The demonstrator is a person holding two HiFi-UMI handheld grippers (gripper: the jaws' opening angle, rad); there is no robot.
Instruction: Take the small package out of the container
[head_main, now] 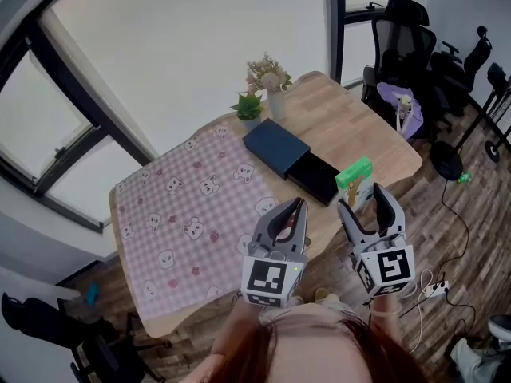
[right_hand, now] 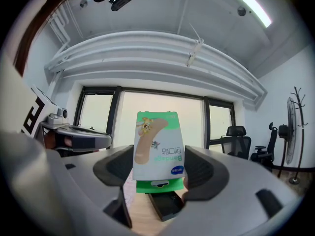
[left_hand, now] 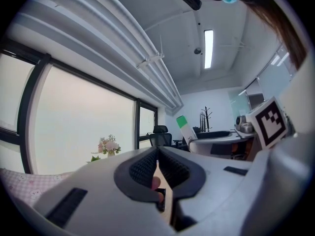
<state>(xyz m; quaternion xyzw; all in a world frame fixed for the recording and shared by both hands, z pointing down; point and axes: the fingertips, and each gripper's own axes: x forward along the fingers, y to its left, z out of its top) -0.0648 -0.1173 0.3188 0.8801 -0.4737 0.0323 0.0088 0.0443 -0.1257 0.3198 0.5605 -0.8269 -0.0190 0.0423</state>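
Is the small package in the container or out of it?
Out: the right gripper holds the small package in the air, clear of the open drawer.

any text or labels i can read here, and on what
"Bandage": small print on the bandage package in the right gripper, held upside down.
Larger characters beside it: upside down, not surely readable.
The marker cubes: square patterns only, no words.

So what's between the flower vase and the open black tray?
The dark blue box lies between the vase and the black tray on the wooden table; the head view shows it.
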